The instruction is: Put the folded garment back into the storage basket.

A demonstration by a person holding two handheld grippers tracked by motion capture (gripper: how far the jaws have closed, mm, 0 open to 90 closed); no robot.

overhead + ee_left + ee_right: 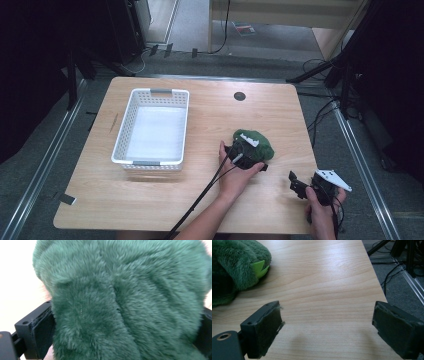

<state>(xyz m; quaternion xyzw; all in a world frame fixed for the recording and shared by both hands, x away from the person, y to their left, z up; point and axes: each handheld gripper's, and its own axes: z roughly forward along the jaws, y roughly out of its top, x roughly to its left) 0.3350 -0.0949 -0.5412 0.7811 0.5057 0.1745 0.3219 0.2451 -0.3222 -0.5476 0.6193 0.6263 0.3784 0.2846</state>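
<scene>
Green plush fur bulges between the left claw's [248, 156] black jaws, which are clamped on the fluffy green stuffed toy [256, 144] lying right of centre on the pale wooden bench [210, 115]. The left hand [235, 175] reaches in from the near edge. The right claw [298, 185] gapes wide and empty, low over the bench's near right corner, apart from the toy. A white slotted plastic basket [131, 117] sits to the left.
</scene>
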